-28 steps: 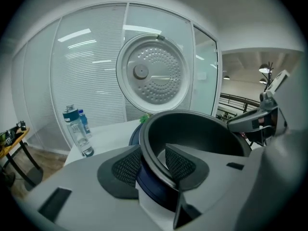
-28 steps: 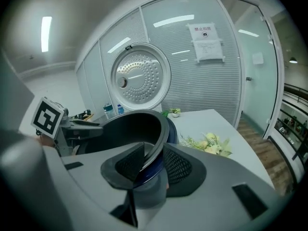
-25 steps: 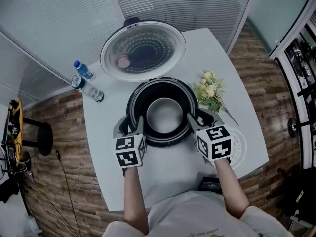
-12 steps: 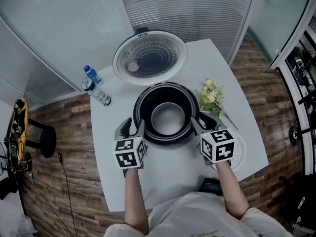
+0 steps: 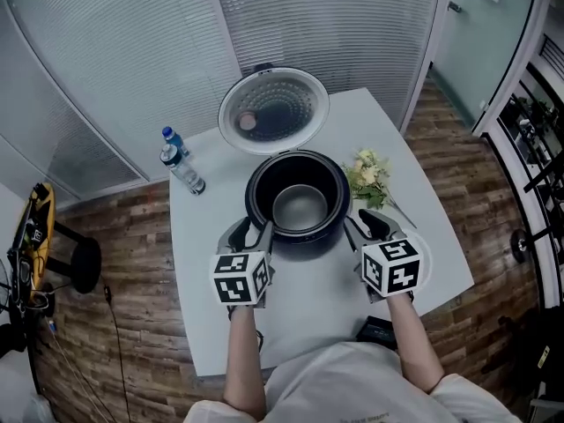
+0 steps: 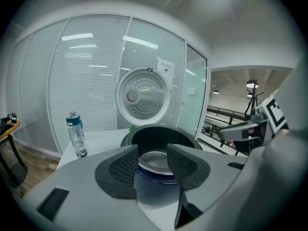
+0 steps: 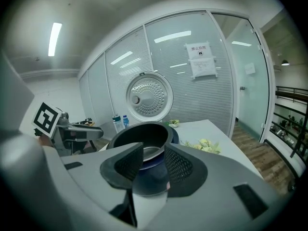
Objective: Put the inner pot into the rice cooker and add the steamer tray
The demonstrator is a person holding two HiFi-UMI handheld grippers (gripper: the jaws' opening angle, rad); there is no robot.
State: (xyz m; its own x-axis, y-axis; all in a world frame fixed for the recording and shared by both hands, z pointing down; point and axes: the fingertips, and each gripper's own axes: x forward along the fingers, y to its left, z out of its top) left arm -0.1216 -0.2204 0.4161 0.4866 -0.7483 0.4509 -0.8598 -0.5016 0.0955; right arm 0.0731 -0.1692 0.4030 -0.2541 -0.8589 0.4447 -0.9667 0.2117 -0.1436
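Note:
The dark rice cooker (image 5: 257,199) stands mid-table with its round lid (image 5: 273,111) tipped up behind it. The metal inner pot (image 5: 300,208) sits inside it. My left gripper (image 5: 248,232) hovers at the cooker's near left, open and empty. At the near right my right gripper (image 5: 366,226) holds nothing and its jaws are opening. The white steamer tray (image 5: 424,252) lies on the table under the right gripper; only its edge shows. In the left gripper view the cooker (image 6: 163,131) stands beyond the spread jaws, as does the cooker (image 7: 142,134) in the right gripper view.
Two water bottles (image 5: 182,170) lie and stand at the white table's (image 5: 211,271) back left. A bunch of pale flowers (image 5: 368,176) lies right of the cooker. A dark flat object (image 5: 379,331) sits at the front edge. Glass walls stand close behind.
Both grippers have drawn back from the cooker's rim toward me and risen. Their jaws stand a little wider. The pot stays in the cooker.

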